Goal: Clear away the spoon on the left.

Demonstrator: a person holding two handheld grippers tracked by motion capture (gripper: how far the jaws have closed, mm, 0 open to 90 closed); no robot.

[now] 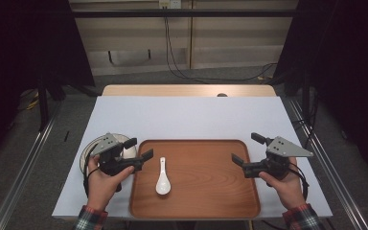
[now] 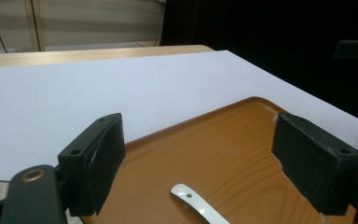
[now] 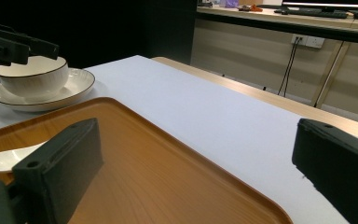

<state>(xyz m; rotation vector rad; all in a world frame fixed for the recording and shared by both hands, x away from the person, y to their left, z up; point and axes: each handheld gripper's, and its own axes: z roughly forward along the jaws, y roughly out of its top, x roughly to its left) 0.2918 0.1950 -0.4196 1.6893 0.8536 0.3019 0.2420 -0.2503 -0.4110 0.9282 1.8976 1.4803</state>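
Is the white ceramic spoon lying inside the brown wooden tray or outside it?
Inside. The white ceramic spoon lies flat on the brown wooden tray, within its raised rim, left of the middle.

A white ceramic spoon (image 1: pixel 163 178) lies flat and face up in the left part of a wooden tray (image 1: pixel 220 201), its handle pointing away from the person and its bowl toward the near rim. A white bowl (image 3: pixel 32 74) with a dark rim stands upright on a matching plate (image 3: pixel 77 88) on the worktop, just left of the tray.

white spoon (image 1: pixel 163 178) on wooden tray (image 1: pixel 206 201), both tongs open, left tongs (image 1: pixel 139 149), right tongs (image 1: pixel 247 149)
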